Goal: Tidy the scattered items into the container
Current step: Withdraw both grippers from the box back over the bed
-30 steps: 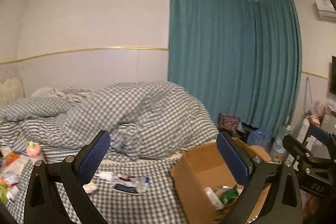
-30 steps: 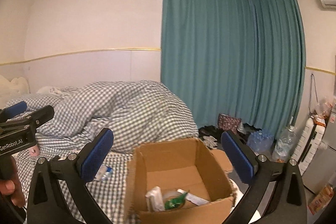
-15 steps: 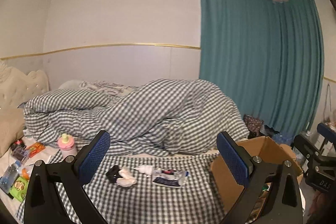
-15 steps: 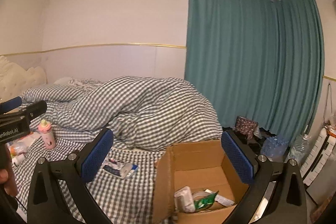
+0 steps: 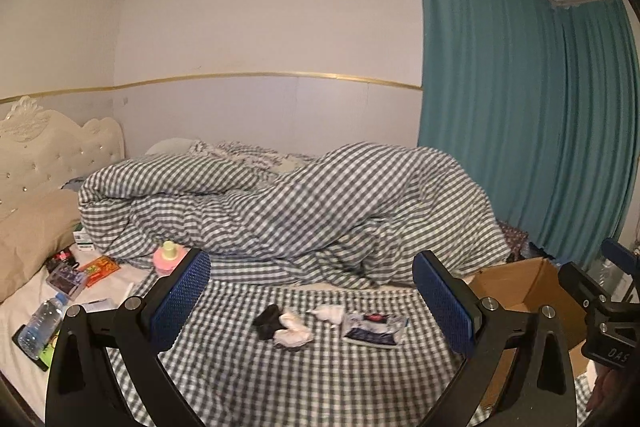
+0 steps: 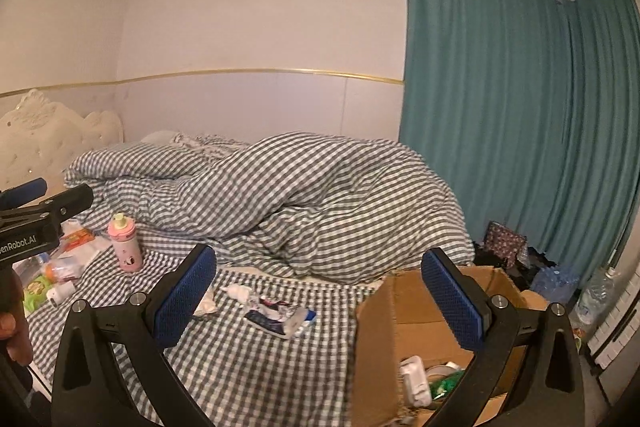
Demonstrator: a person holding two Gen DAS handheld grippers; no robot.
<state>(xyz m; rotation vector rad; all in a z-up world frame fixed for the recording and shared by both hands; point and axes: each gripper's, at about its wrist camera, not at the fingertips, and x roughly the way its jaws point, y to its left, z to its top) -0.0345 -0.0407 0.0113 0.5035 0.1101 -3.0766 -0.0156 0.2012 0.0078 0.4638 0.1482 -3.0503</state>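
Cardboard box [image 6: 404,311] stood at the bed's right edge while both the left gripper [image 5: 312,301] and right gripper [image 6: 320,301] hovered wide apart and empty above the checked sheet [image 5: 248,379], where a black sock [image 5: 267,319], what looked like crumpled tissue [image 5: 294,333] and a foil packet [image 5: 374,327] lay scattered.

left gripper [image 5: 312,297] jaws wide apart, nothing held | right gripper [image 6: 320,297] jaws wide apart, nothing held
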